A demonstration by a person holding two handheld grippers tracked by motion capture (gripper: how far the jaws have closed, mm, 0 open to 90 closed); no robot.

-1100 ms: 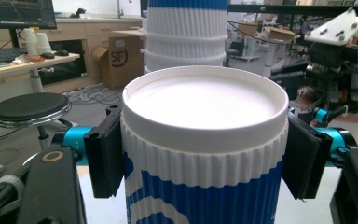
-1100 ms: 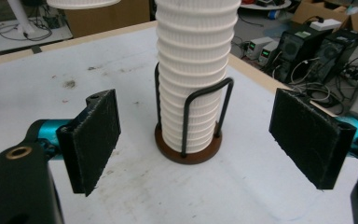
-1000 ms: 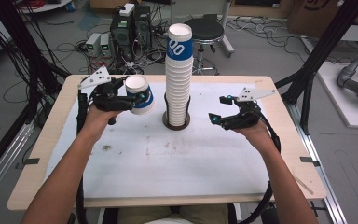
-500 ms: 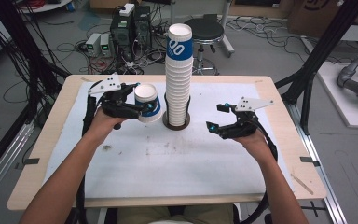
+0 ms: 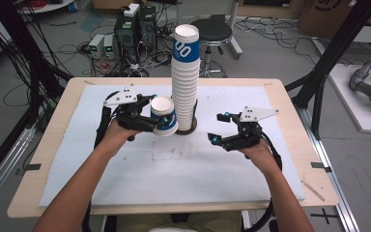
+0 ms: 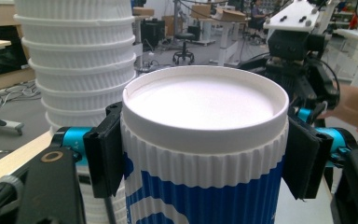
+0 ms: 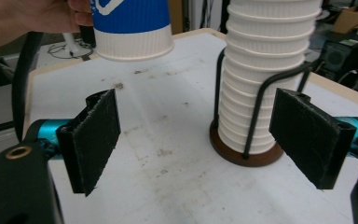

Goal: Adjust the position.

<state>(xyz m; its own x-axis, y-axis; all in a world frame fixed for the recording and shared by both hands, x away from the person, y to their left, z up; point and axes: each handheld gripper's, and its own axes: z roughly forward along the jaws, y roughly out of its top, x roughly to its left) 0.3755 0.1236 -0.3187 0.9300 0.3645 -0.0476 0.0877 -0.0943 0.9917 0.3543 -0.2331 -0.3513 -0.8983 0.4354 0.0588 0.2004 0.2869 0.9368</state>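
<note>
A tall stack of white ribbed paper cups (image 5: 185, 77) stands in a wire holder with a brown base (image 7: 242, 156) at the middle of the table. My left gripper (image 5: 160, 117) is shut on a single white and blue ribbed cup (image 5: 164, 115), upright, held off the table just left of the stack. In the left gripper view both pads (image 6: 103, 149) press the cup (image 6: 205, 154) below its rim. My right gripper (image 5: 218, 128) stands open to the right of the stack with nothing between its pads (image 7: 93, 135). The right gripper view has the held cup's bottom (image 7: 133, 32) hanging above the mat.
A white mat (image 5: 174, 169) with small stains covers the wooden table (image 5: 290, 96). Black frame posts (image 5: 328, 63) rise at both sides. A stool (image 5: 212, 34), computers and cables sit on the floor behind the table.
My left gripper has carried the cup to the right and toward the near side, close beside the stack. The right gripper has drifted toward the near side and a little lower, still open.
</note>
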